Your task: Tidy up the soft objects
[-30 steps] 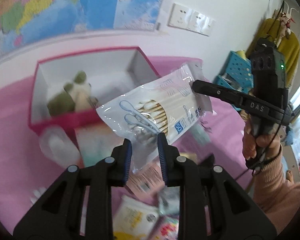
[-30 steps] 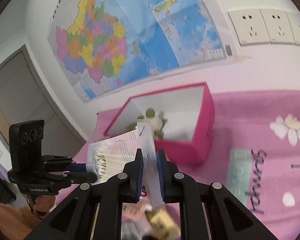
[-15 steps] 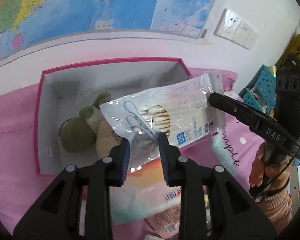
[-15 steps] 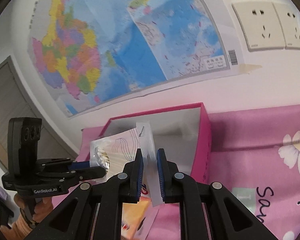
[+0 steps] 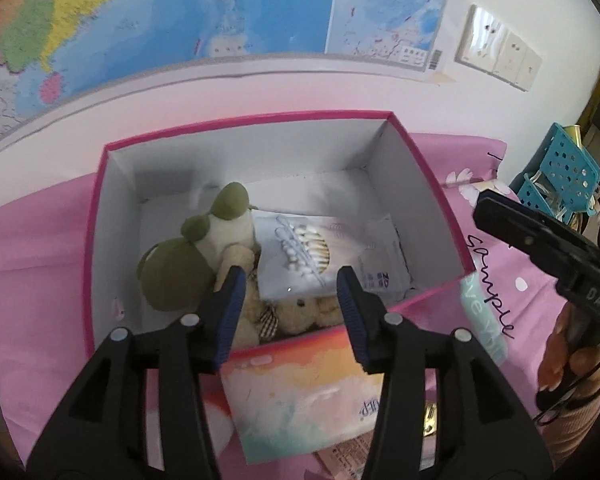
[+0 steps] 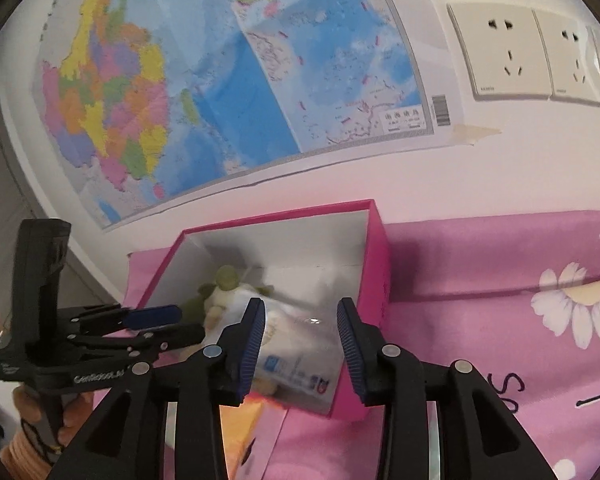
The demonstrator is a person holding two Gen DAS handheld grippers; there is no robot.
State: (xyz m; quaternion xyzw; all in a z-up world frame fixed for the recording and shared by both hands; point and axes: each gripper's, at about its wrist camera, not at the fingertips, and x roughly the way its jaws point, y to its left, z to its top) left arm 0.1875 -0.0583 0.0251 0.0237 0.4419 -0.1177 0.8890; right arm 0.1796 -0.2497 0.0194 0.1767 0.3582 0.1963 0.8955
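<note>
A clear pack of cotton swabs lies in the pink box, leaning on a green plush toy and a beige teddy bear. My left gripper hovers over the box's near side; its jaws are opening, and the pack lies loose below them. My right gripper hangs above the box's near corner. Its jaws are opening too, and the pack shows blurred below them, untouched by the pads. Each view shows the other gripper: the right one, the left one.
A pastel tissue pack lies against the box's front wall, with more packets beside it. A pink floral cloth covers the surface. A teal basket stands at the right. Behind the box is a wall with a map and sockets.
Both grippers carried the swab pack over the box, then opened. The pack dropped from them and now lies inside on the plush toys.
</note>
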